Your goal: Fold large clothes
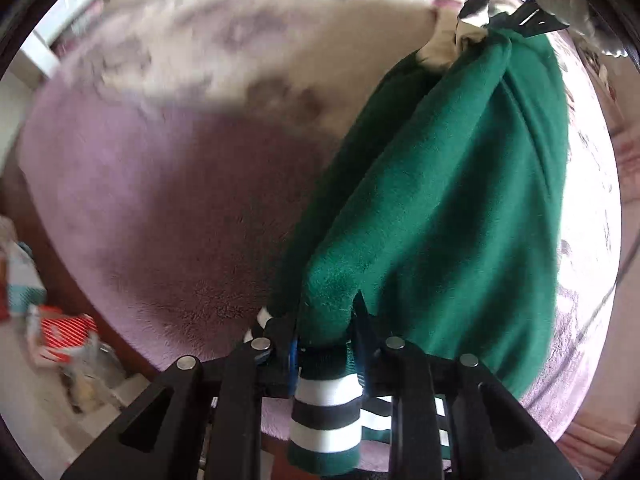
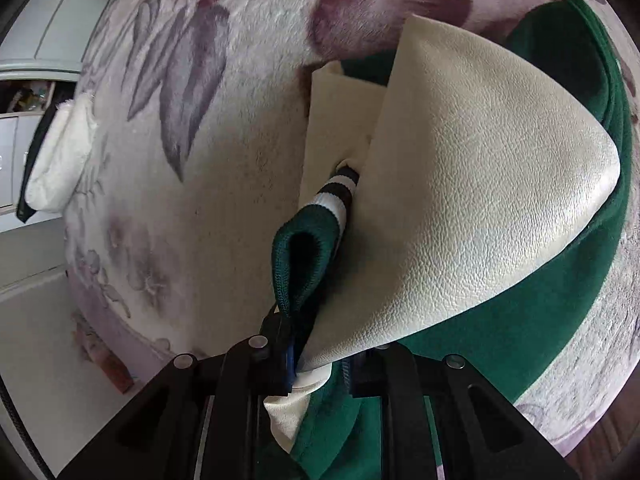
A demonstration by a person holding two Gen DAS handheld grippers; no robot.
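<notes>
A green jacket with cream leather sleeves and striped ribbed hem hangs stretched between both grippers above a pink flowered blanket. My left gripper is shut on the green body beside the black-and-white striped hem. The other gripper shows far at the top right, holding the other end. In the right wrist view my right gripper is shut on the cream sleeve together with the green ribbed cuff. The jacket's green body drapes onto the blanket.
The blanket covers a bed. At the left, on the floor, lie a red striped box and bags. A cream cushion lies at the bed's left edge, with white cabinets behind it.
</notes>
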